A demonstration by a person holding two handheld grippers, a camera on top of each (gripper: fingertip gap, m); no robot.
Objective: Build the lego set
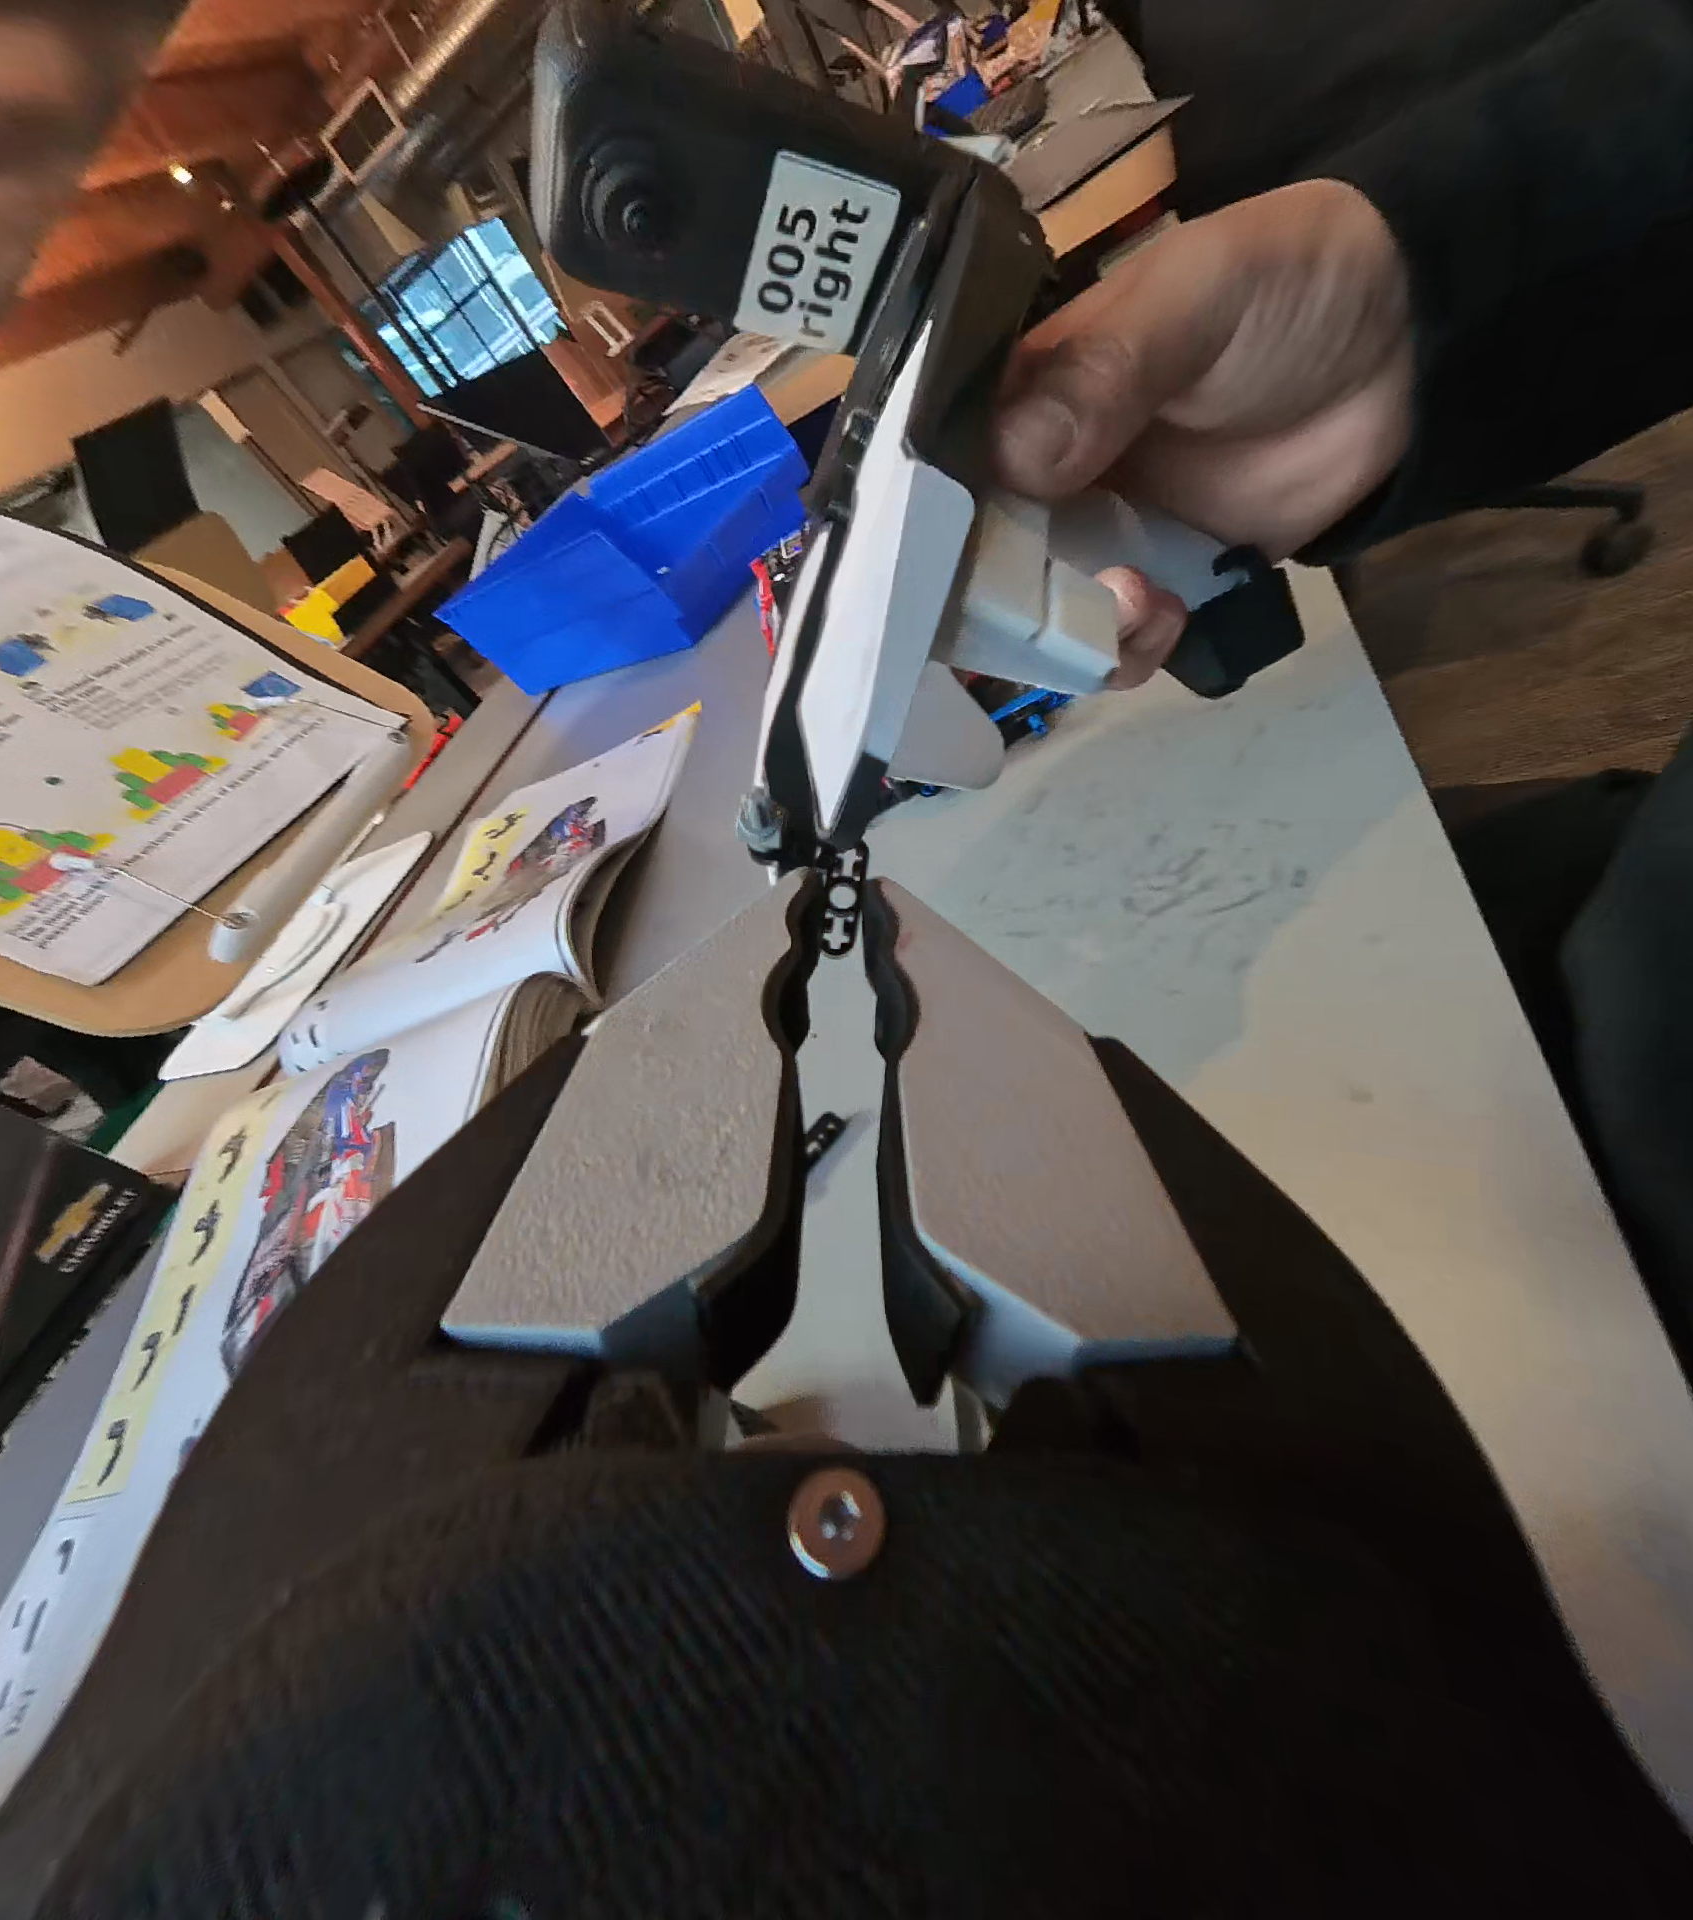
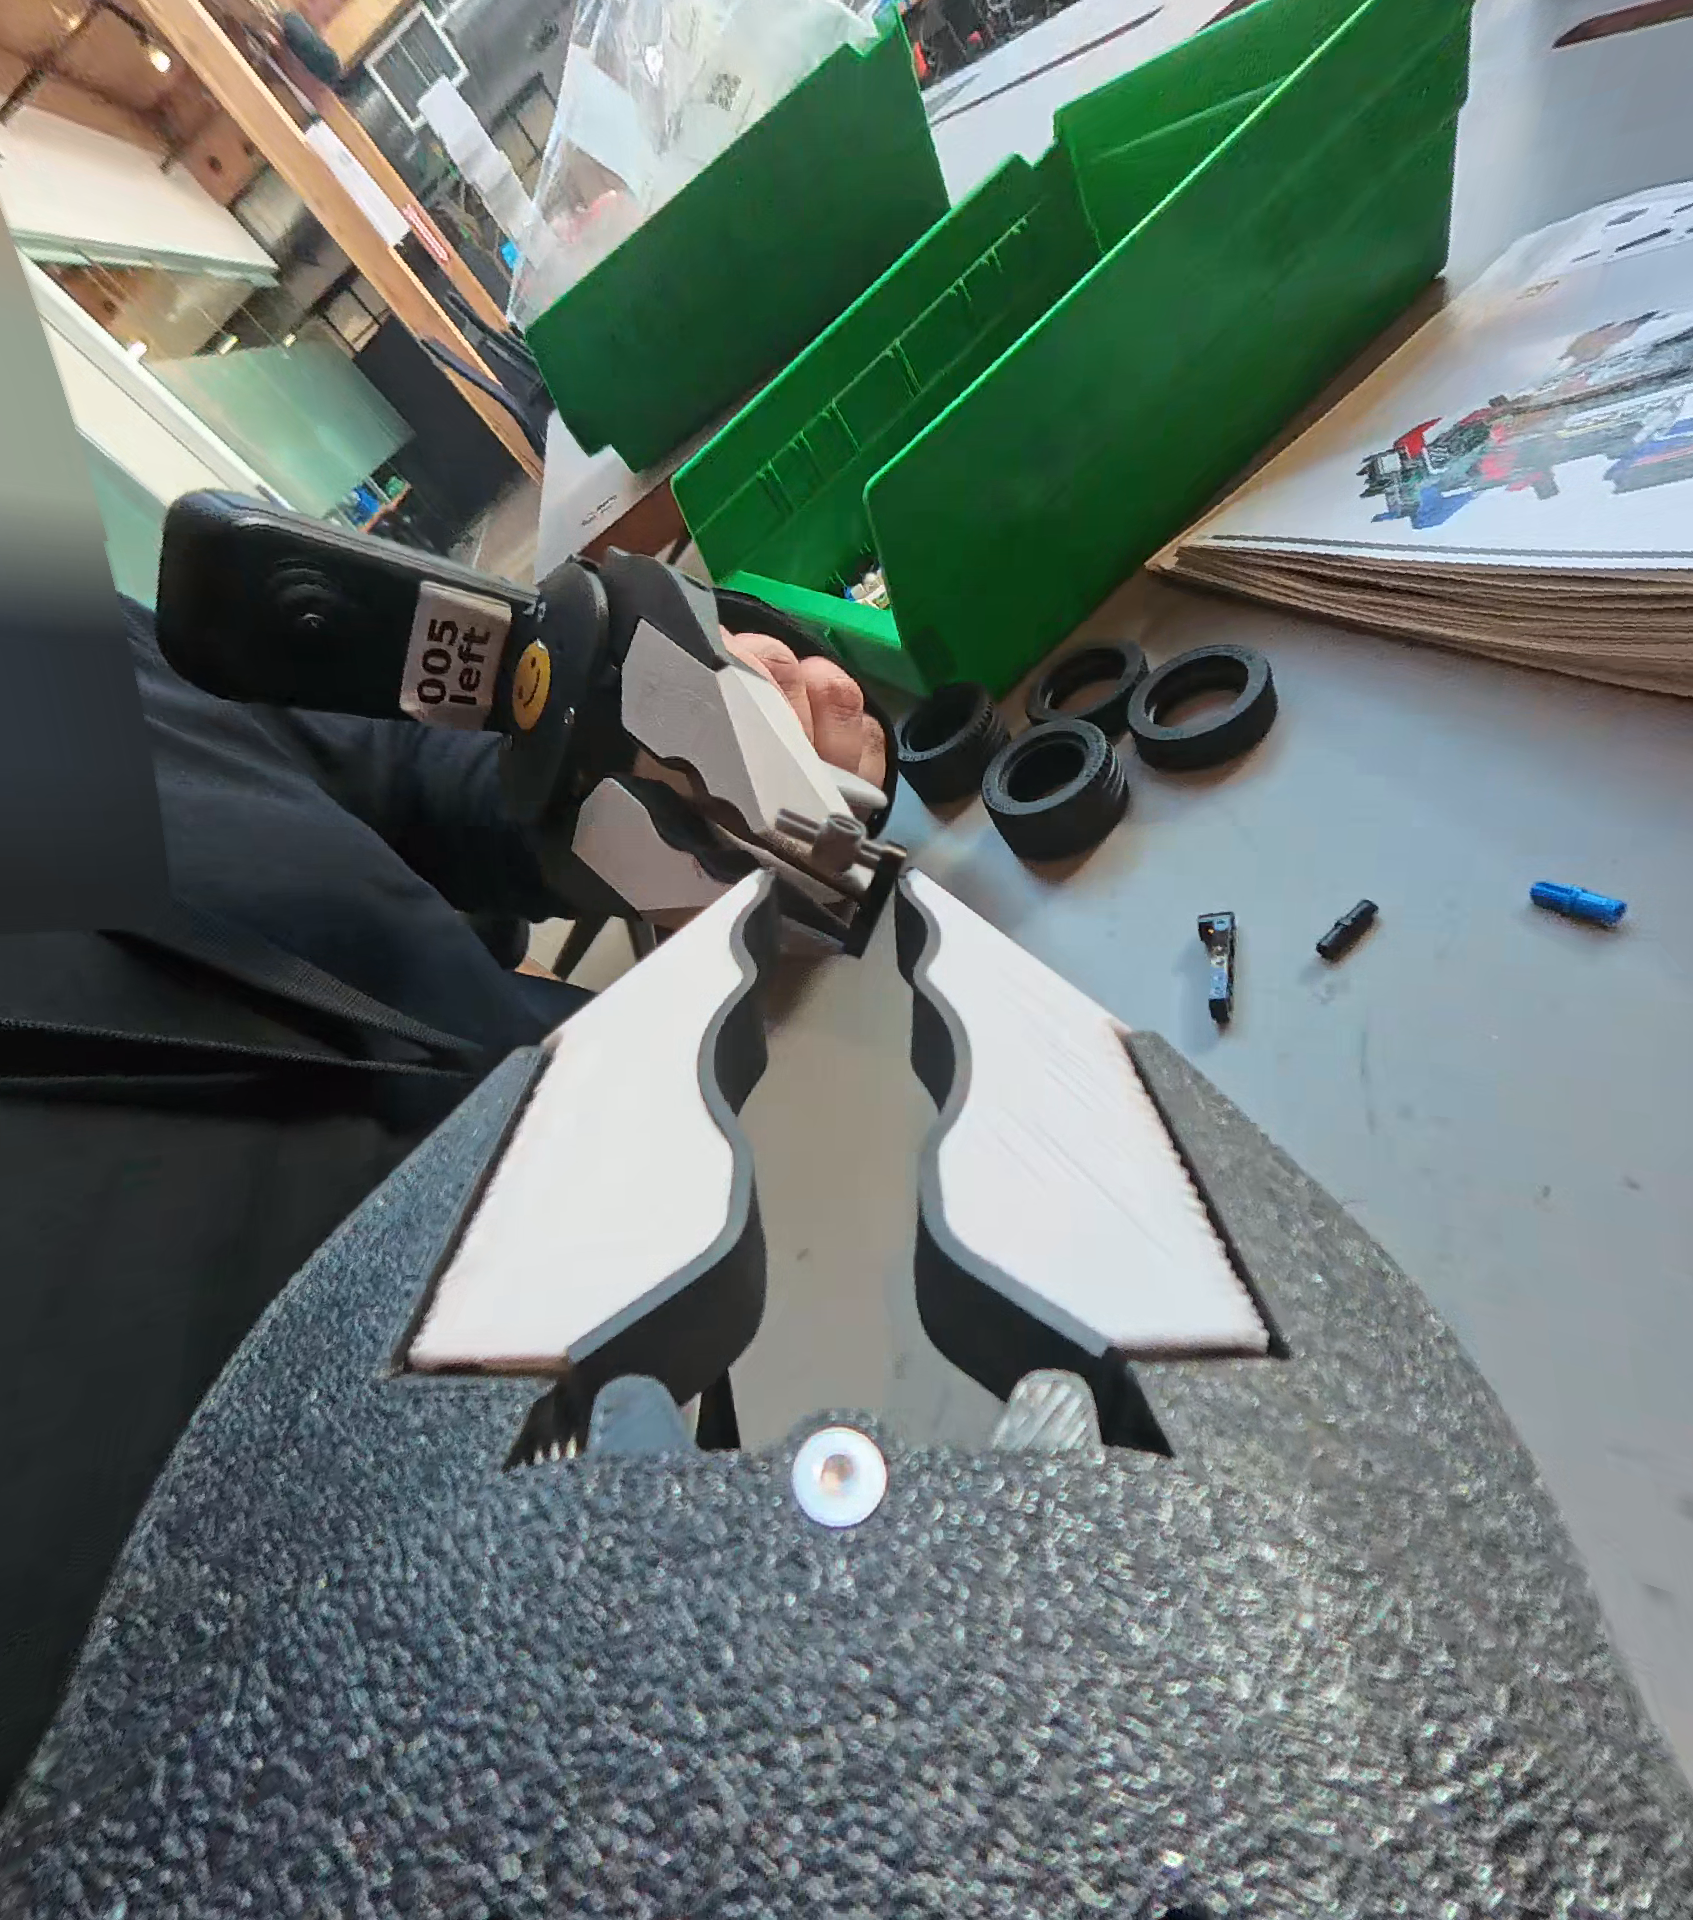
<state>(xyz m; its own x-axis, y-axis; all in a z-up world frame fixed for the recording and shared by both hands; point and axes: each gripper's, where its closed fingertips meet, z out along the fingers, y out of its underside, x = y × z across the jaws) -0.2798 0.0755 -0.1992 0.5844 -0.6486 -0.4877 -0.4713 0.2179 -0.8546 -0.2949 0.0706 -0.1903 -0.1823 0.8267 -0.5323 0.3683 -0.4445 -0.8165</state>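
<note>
My left gripper [image 1: 837,920] is shut on a small black Lego beam with holes [image 1: 842,904], held above the grey table [image 1: 1185,883]. A grey connector [image 1: 759,823] sticks out at the beam's far end. My right gripper [image 2: 837,894] meets it tip to tip from the other side and is closed on the same black beam [image 2: 868,909]. The grey connector [image 2: 829,834] sits on top of the beam. The right gripper also shows in the left wrist view [image 1: 816,831], and the left gripper in the right wrist view [image 2: 769,847]. A hand [image 1: 1216,353] holds the right gripper.
Several black tyres [image 2: 1060,774], a blue pin [image 2: 1577,902], a black pin [image 2: 1346,928] and a small black part [image 2: 1216,961] lie on the table. Green bins [image 2: 1081,416] stand behind them, blue bins [image 1: 634,561] farther off. An open instruction booklet [image 1: 530,904] lies at the left. My two grippers' fingertips are within a few centimetres of each other.
</note>
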